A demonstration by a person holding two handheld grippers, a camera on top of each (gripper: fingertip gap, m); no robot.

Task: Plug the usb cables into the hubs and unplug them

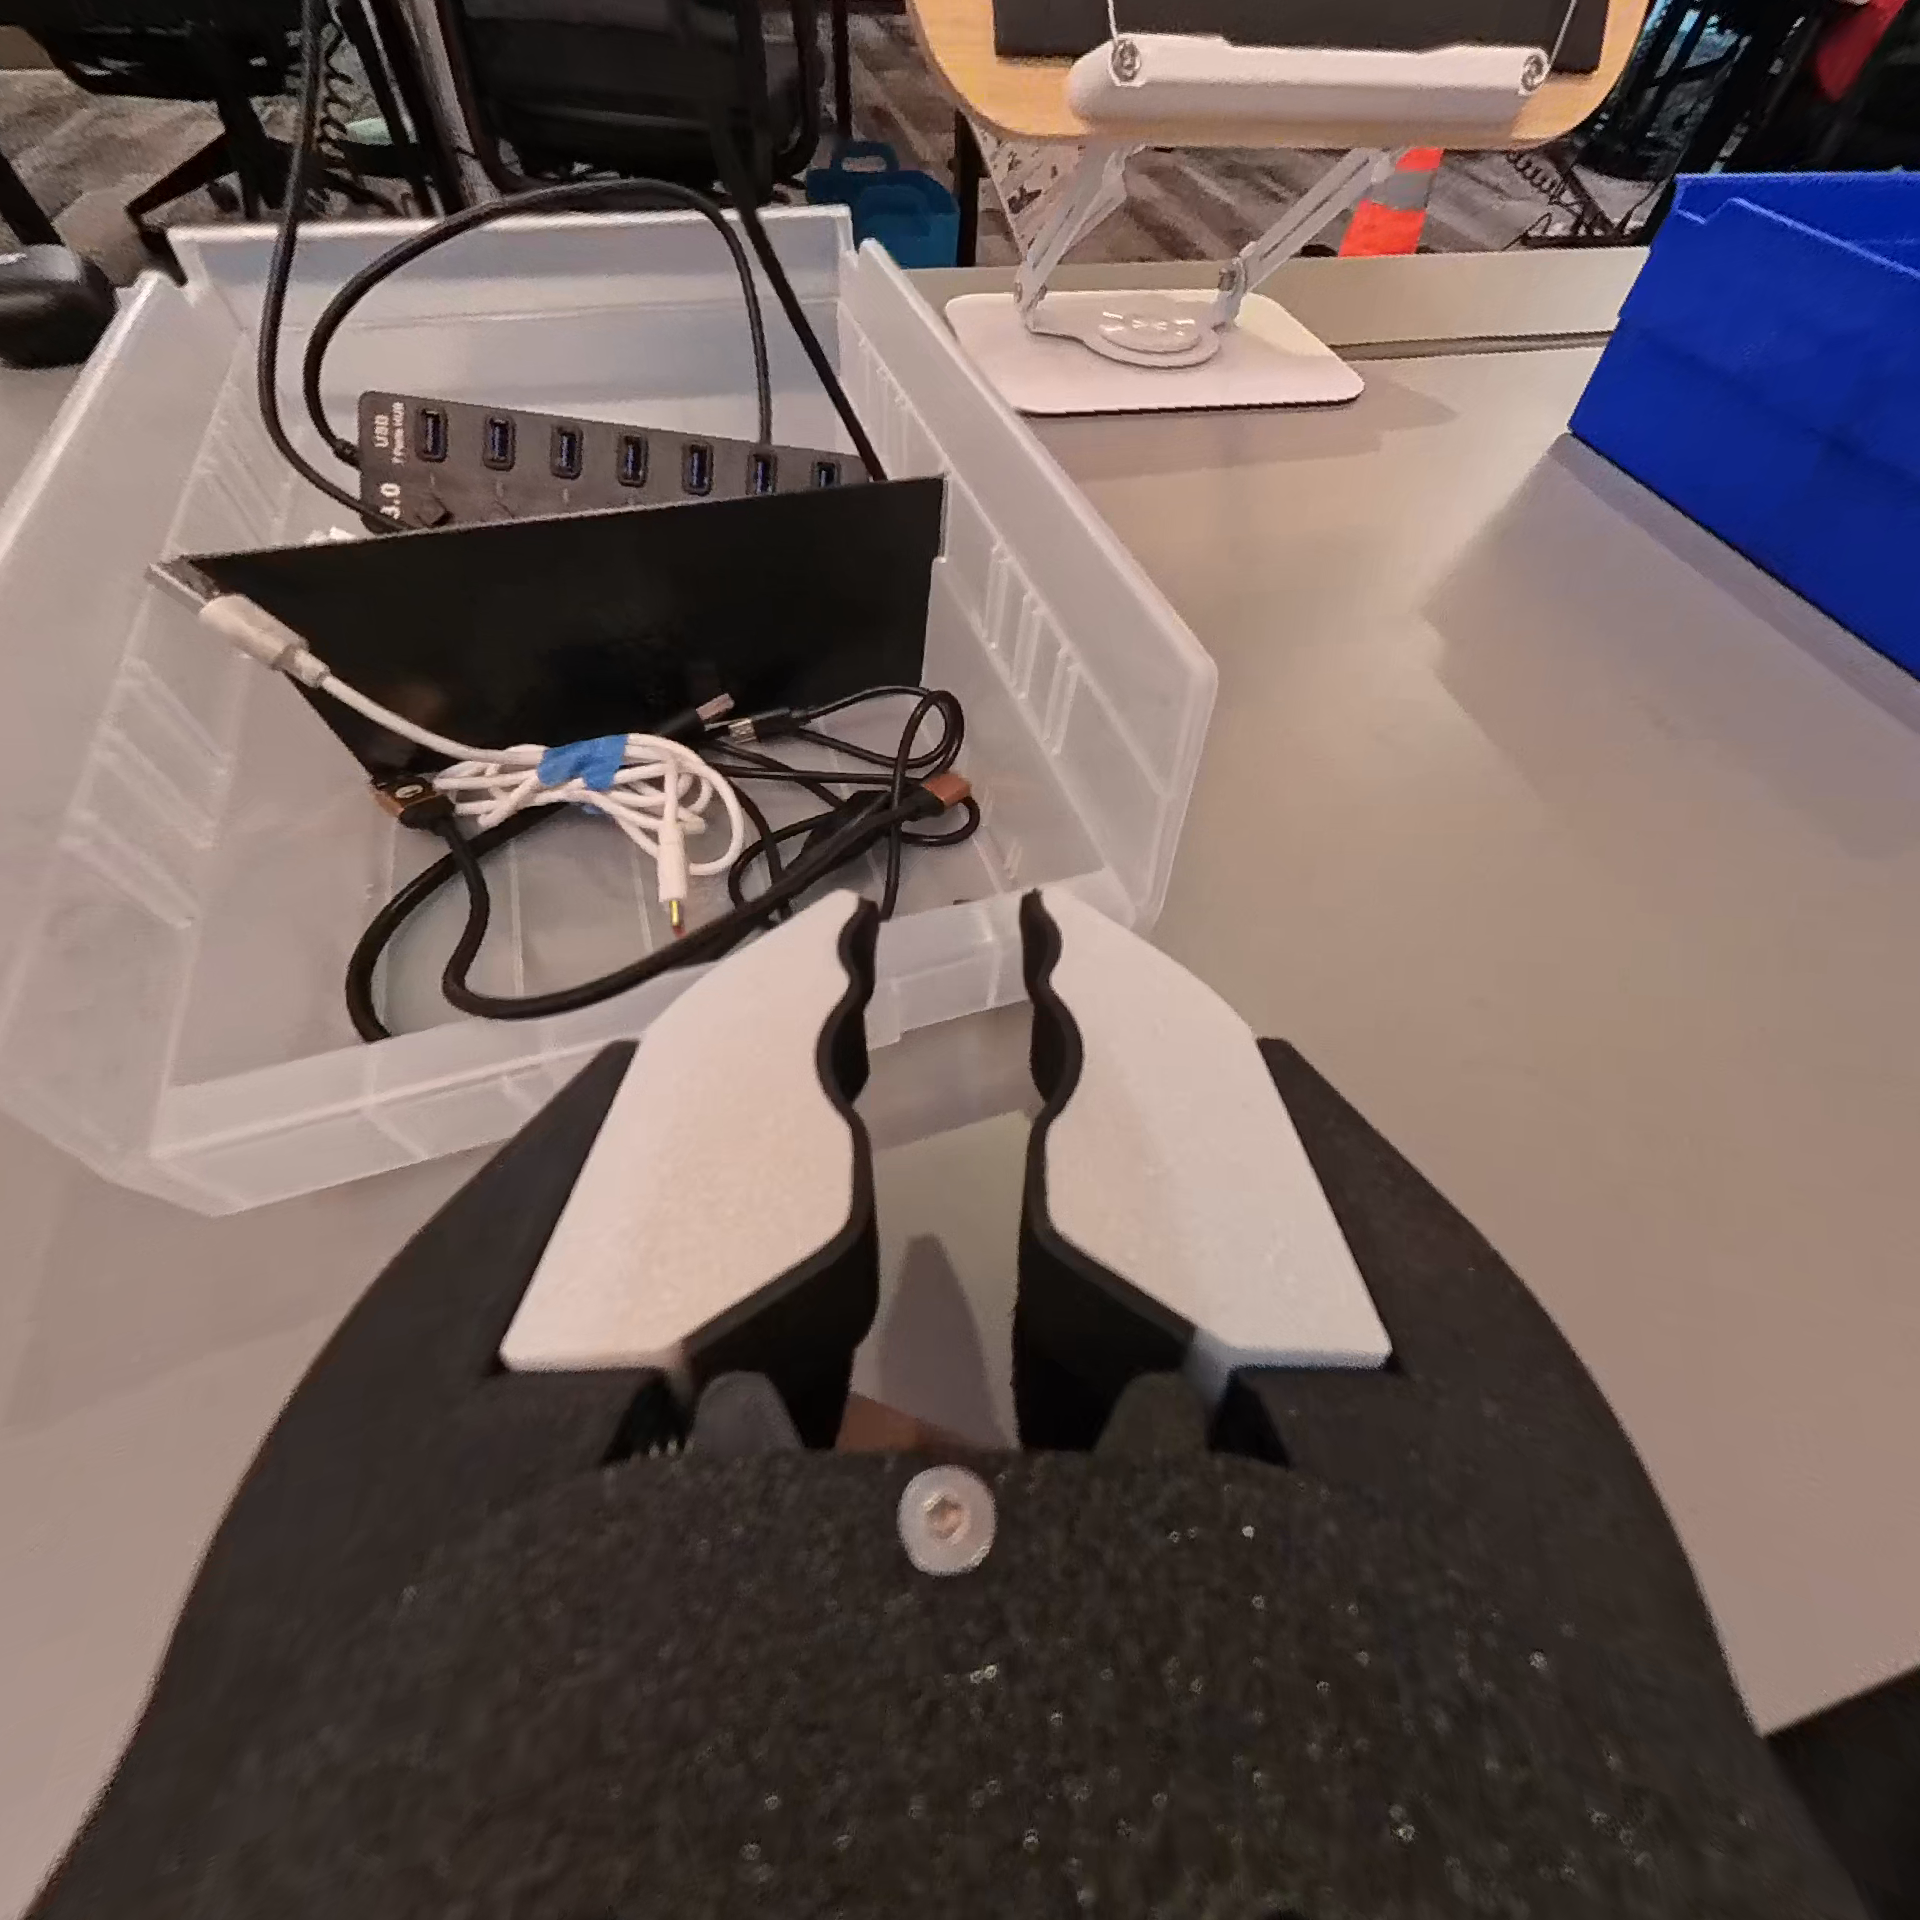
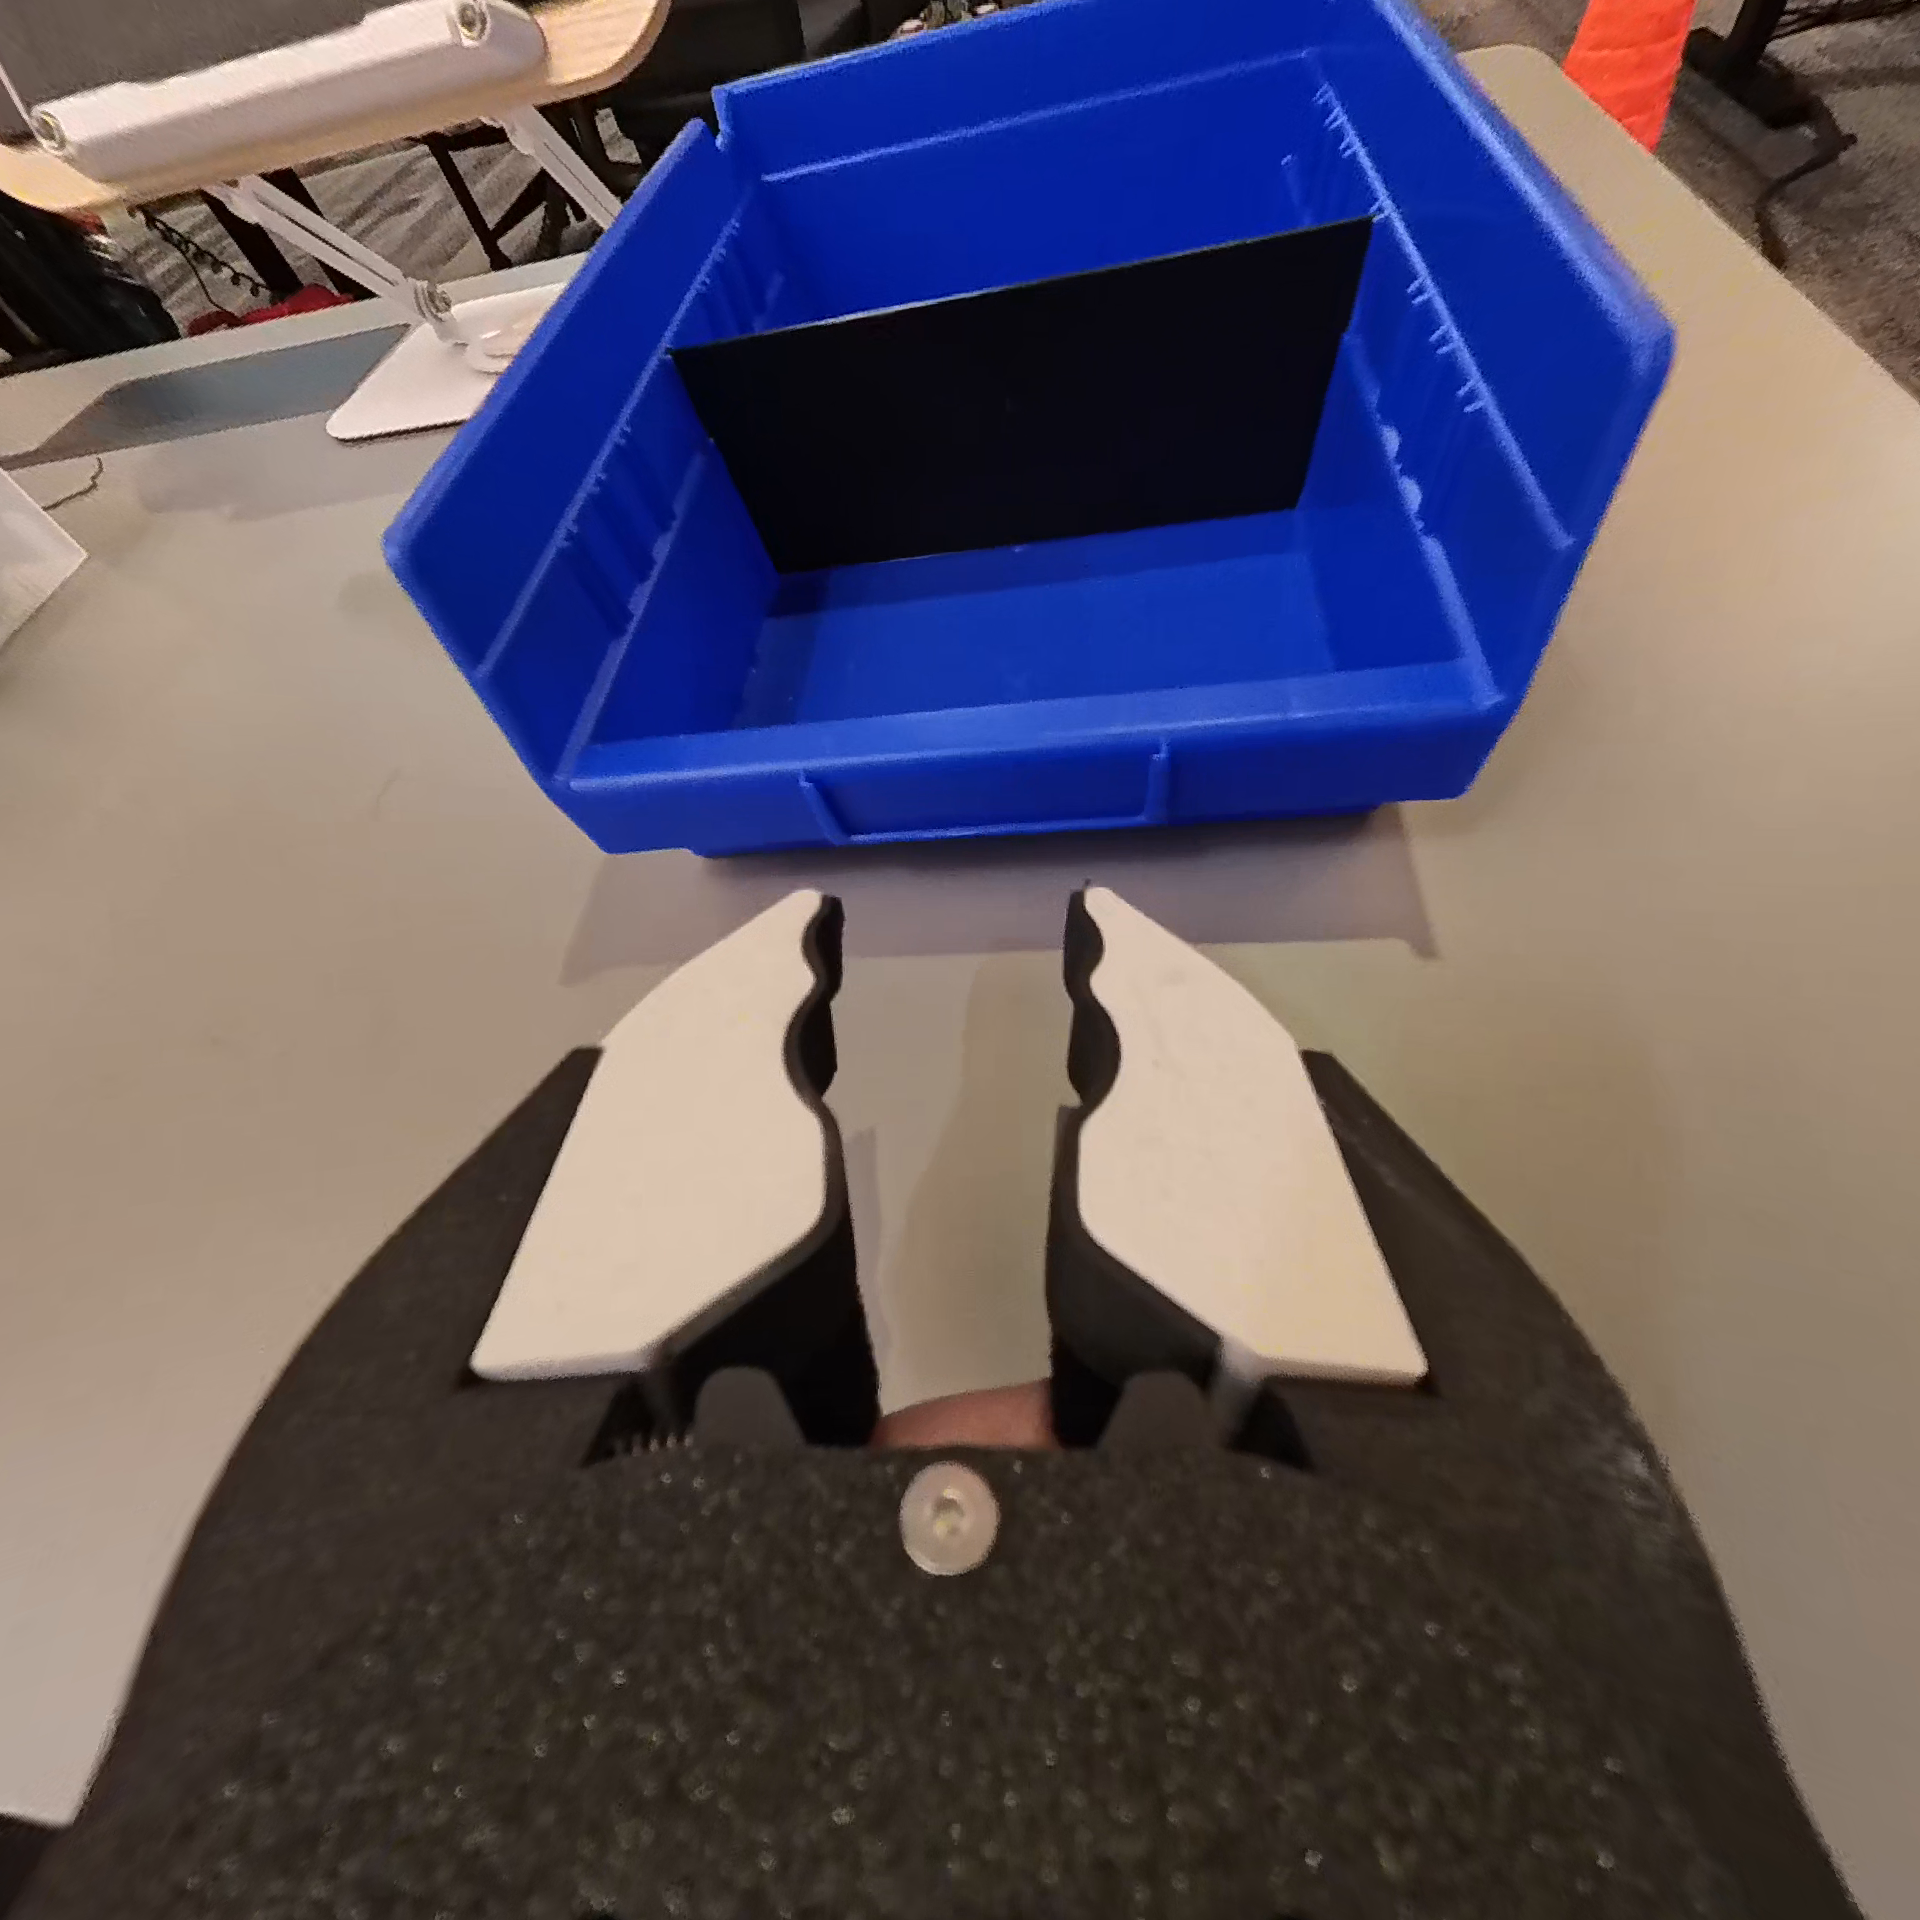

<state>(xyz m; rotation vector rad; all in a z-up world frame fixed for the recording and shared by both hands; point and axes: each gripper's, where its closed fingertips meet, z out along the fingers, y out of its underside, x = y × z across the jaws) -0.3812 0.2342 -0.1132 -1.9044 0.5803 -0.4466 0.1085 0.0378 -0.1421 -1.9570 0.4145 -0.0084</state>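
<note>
Nothing looks plugged yet: the black USB hub [image 1: 613, 452] lies in the far compartment of the clear bin [image 1: 1039, 582], cables [image 1: 623, 790] loose in the near one. Both the left tongs [image 1: 948, 909] and right tongs [image 2: 956, 904] hover parted and empty, the right before an empty blue bin [image 2: 1039, 769].

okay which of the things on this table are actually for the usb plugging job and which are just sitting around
For the job: USB hub, white cable, black cables, clear bin holding them.

Lying about: blue bin, white stand, orange cone.
</note>
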